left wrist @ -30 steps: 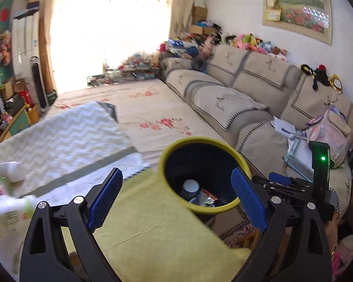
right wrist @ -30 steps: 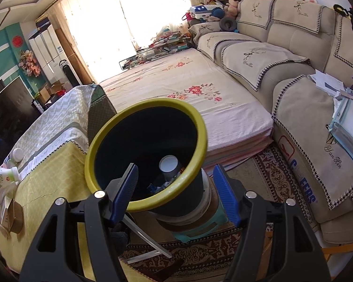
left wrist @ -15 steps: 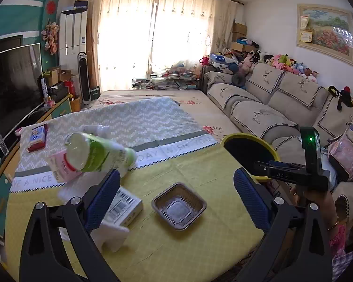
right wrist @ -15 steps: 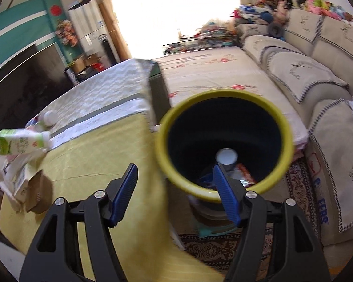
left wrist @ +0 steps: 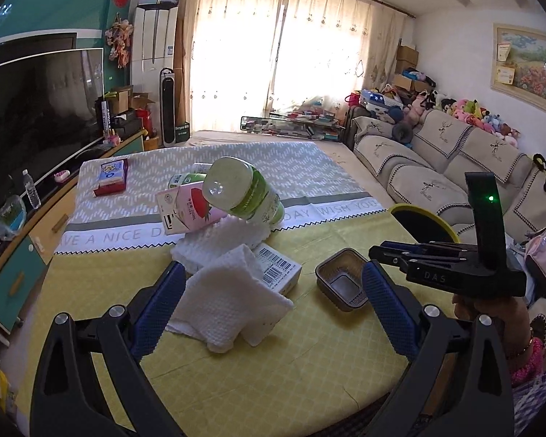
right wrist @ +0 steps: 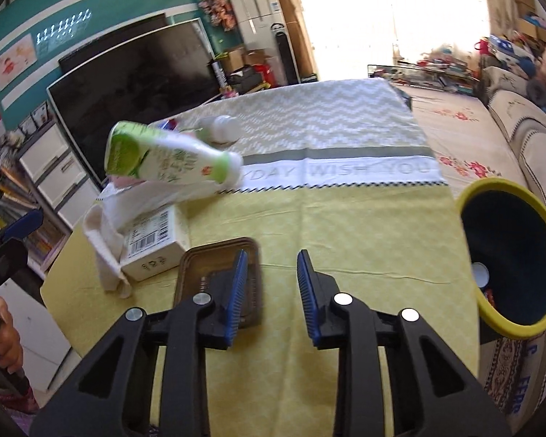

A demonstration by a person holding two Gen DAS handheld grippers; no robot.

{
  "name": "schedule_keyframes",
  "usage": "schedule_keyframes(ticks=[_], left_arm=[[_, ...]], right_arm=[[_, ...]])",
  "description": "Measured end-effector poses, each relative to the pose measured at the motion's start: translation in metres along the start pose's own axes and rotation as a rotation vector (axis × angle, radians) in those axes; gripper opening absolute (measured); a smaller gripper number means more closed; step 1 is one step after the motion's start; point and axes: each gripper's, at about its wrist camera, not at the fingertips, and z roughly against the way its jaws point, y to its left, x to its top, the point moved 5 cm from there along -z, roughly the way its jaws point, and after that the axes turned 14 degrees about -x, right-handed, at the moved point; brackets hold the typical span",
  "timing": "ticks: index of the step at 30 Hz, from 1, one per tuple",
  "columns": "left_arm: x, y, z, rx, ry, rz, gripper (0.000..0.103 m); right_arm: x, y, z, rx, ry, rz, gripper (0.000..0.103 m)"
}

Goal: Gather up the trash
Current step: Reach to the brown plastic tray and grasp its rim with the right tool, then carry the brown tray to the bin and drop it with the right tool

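Trash lies heaped on the yellow tablecloth [left wrist: 236, 364]: a green-and-white bottle [left wrist: 244, 193] tilted on a pink carton [left wrist: 189, 211], a crumpled white cloth [left wrist: 229, 298], a barcoded box [left wrist: 278, 271] and a brown tray [left wrist: 342, 284]. My left gripper [left wrist: 271, 304] is open just short of the cloth, which sits in the gap without touching the pads. My right gripper [right wrist: 271, 280] hovers over the table with its jaws closing and nothing between them. The brown tray [right wrist: 218, 276] lies just beyond its left finger. The yellow-rimmed bin [right wrist: 509, 262] stands at the table's right edge with trash inside.
A red-and-blue packet [left wrist: 111, 176] lies on the grey zigzag cloth [left wrist: 302, 167] farther back. A television [left wrist: 36, 116] and low cabinet run along the left. A sofa [left wrist: 436, 167] and bedding lie to the right, beyond the bin [left wrist: 422, 218].
Both views swung left from the bin to the table and its trash heap. The right jaws narrowed. The left gripper came closer to the white cloth.
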Motion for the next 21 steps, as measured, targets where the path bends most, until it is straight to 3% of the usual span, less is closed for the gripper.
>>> schedule_keyframes(ticks=[10,12,14,21], left_arm=[[-0.002,0.002,0.000,0.001,0.001,0.018,0.096],[-0.003,0.003,-0.001,-0.002,0.004,0.023,0.096],[-0.004,0.003,-0.003,-0.004,0.005,0.022,0.096],[-0.005,0.001,-0.009,-0.010,0.020,0.018,0.096]], right_arm=[[-0.010,0.024,-0.028,-0.043,0.066,0.056,0.024],[-0.012,0.025,-0.031,-0.054,0.067,0.064,0.010],[-0.012,0.025,-0.035,-0.058,0.069,0.069,0.007],[-0.010,0.023,-0.030,-0.052,0.051,0.064,0.005]])
